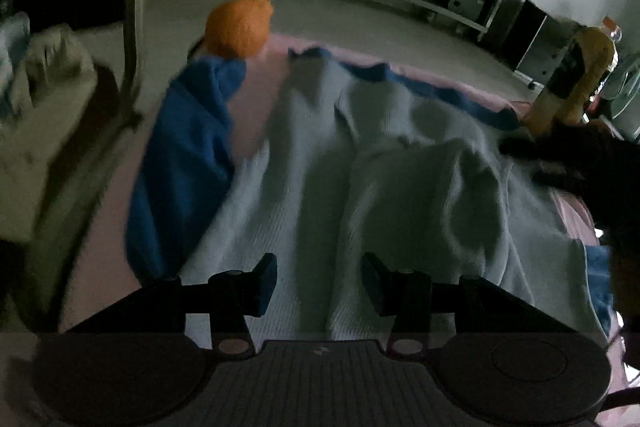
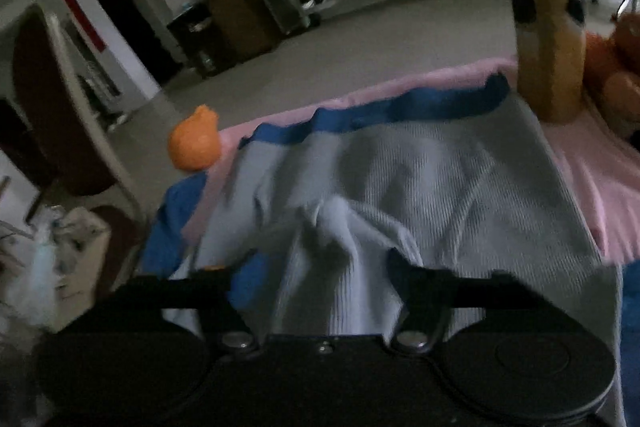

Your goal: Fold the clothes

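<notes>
A light grey-blue ribbed garment (image 1: 360, 163) with dark blue trim and a dark blue sleeve (image 1: 188, 151) lies rumpled on a pink surface (image 1: 100, 267). My left gripper (image 1: 318, 285) is open just above its near part, holding nothing. The garment also shows in the right wrist view (image 2: 440, 187), bunched into folds at the middle. My right gripper (image 2: 316, 267) hovers low over that bunched cloth with its fingers apart. The right gripper's dark shape (image 1: 560, 155) shows at the right of the left wrist view.
An orange ball-like object (image 1: 240, 27) sits at the far left edge of the pink surface, also in the right wrist view (image 2: 196, 143). A tan plush toy (image 2: 548, 27) stands at the far right. Pale cloth (image 1: 44, 99) is heaped at left. Shelving lines the far wall.
</notes>
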Available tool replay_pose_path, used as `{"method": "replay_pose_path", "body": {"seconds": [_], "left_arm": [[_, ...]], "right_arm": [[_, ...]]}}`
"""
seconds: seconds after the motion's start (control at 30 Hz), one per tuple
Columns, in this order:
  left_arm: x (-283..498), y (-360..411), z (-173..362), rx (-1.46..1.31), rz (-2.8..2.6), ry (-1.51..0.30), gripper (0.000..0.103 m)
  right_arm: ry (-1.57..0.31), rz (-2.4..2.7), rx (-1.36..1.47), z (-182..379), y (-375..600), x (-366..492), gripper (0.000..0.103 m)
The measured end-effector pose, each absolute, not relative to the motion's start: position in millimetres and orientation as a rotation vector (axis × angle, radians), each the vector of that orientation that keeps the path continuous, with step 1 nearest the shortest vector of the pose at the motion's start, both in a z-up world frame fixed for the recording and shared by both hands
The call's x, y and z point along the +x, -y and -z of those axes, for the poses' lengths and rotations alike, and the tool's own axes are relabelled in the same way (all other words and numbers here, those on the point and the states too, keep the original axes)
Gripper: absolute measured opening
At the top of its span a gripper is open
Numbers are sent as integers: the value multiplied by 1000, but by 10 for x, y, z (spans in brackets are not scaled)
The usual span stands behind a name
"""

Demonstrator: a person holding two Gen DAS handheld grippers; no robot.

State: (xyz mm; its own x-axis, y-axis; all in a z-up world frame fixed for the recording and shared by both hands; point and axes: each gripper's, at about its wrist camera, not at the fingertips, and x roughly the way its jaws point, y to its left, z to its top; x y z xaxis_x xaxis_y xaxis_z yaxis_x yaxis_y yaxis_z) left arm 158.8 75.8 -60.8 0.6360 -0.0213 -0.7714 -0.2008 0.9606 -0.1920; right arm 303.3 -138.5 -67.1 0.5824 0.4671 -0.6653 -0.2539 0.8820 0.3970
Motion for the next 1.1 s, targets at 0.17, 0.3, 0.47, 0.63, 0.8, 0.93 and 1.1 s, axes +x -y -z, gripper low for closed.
{"method": "replay_pose_path", "body": {"seconds": [0.17, 0.3, 0.47, 0.63, 0.8, 0.93, 1.1], "left_arm": [[1591, -905, 616, -331, -97, -889, 44], [1557, -923, 577, -329, -76, -876, 45], [1399, -913, 427, -316, -60, -821, 45], [978, -979, 135, -367, -26, -736, 45], [361, -1043, -33, -364, -13, -688, 46], [-10, -1126, -115, -354, -35, -665, 46], [-245, -1186, -114, -345, -41, -675, 46]], "right_arm": [[-887, -353, 208, 836, 980, 3265, 74], [-961, -263, 201, 934, 815, 3388, 32], [-935, -187, 158, 708, 882, 3123, 10], [-852, -242, 196, 92, 1127, 2432, 10], [-734, -298, 191, -426, 1286, 1477, 10], [-698, -325, 189, -490, 1414, 681, 10], [-807, -399, 56, -137, 1381, -257, 11]]}}
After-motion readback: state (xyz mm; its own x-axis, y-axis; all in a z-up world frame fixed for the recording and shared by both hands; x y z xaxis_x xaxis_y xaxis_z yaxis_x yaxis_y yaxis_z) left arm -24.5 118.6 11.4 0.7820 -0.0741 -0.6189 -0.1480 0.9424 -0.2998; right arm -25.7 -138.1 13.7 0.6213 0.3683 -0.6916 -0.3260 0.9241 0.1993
